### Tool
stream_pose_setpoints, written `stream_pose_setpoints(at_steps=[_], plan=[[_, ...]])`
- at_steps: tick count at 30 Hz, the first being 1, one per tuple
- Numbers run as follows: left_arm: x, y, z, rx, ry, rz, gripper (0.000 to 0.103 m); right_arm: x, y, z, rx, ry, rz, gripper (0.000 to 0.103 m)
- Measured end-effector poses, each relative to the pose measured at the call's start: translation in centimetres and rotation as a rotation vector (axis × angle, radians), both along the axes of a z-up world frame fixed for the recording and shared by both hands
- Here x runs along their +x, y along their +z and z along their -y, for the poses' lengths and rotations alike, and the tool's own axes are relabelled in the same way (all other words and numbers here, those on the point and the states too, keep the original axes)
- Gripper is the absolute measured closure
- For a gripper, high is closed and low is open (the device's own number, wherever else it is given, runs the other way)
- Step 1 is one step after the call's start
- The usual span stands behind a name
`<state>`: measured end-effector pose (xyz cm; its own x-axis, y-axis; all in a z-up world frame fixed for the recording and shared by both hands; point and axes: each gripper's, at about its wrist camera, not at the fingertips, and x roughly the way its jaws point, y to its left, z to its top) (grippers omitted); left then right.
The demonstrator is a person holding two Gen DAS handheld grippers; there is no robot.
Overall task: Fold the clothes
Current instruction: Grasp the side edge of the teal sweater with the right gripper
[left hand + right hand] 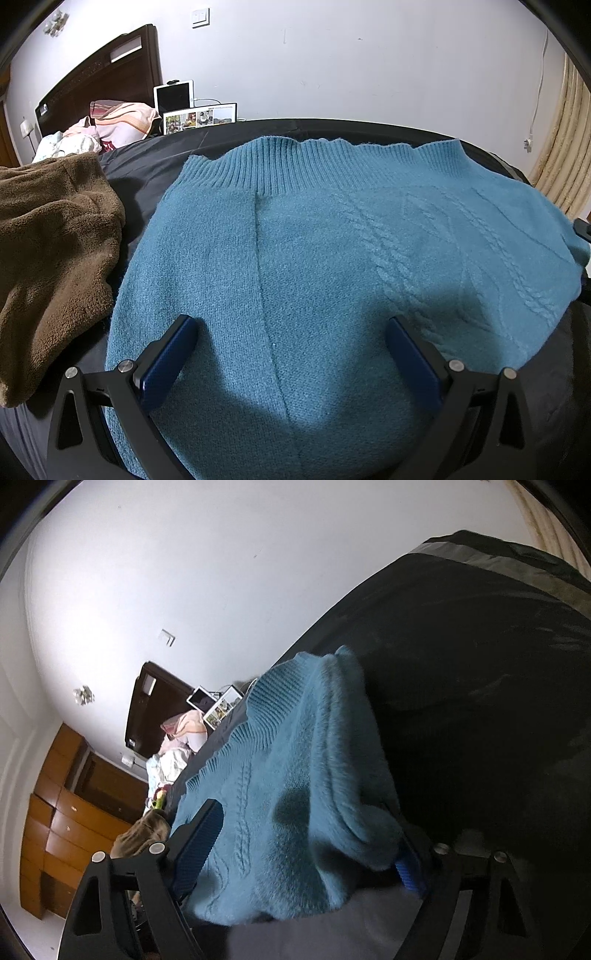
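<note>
Teal knit sweater (332, 266) spread flat on dark bed cover (155, 173), ribbed hem toward the wall. Brown fleece garment (55, 251) heaped just beside the sweater's left edge. Left gripper (291, 350) poised over the sweater, jaws wide apart, nothing between the pads. Right gripper (310, 845) at the sweater's right edge, jaws spread, a raised fold of knit between them; pad contact not discernible. No containers in view. Pillows (122, 118) and tablet (173, 96) beyond the sweater, by the headboard (103, 77).
</note>
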<state>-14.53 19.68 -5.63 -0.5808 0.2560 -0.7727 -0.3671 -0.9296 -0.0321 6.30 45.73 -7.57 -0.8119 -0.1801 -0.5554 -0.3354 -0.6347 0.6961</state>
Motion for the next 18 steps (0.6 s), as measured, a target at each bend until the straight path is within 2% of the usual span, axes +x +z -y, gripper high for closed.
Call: stream_pose_setpoints(at_steps=[6, 11, 18], plan=[[-0.1, -0.1, 0.0, -0.001, -0.001, 0.002, 0.001, 2.6, 0.1, 0.3, 0.049, -0.031, 0.077, 0.016], [-0.1, 0.0, 0.2, 0.011, 0.006, 0.011, 0.001, 3.7, -1.0, 0.8, 0.033, -0.038, 0.144, 0.016], [-0.4, 0.6, 1.8, 0.082, 0.033, 0.023, 0.001, 1.1, -1.7, 1.4, 0.086, -0.032, 0.145, 0.016]])
